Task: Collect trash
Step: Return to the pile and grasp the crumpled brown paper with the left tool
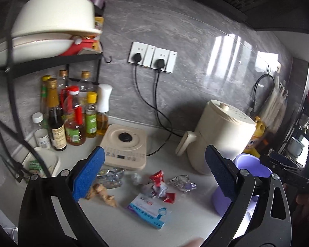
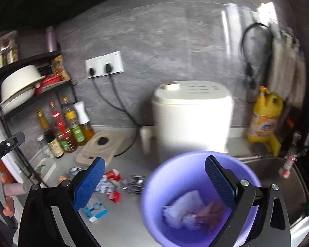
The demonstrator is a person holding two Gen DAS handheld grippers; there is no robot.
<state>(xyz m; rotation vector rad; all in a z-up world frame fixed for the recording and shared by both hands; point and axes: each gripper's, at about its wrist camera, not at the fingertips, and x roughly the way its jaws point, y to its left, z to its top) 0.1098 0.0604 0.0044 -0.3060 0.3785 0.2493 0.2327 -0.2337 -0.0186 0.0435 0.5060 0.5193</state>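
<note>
Now both my grippers hover spread and empty above the pale kitchen counter (image 1: pixel 134 222).

Crumpled silver and red wrappers (image 1: pixel 160 185) and a flat blue-and-white box (image 1: pixel 148 210) lie under my left gripper (image 1: pixel 154 177). My right gripper (image 2: pixel 154 185) hangs over the round lilac plastic bin (image 2: pixel 175 170), holding white crumpled trash (image 2: pixel 183 210), right of the wrappers.
</note>
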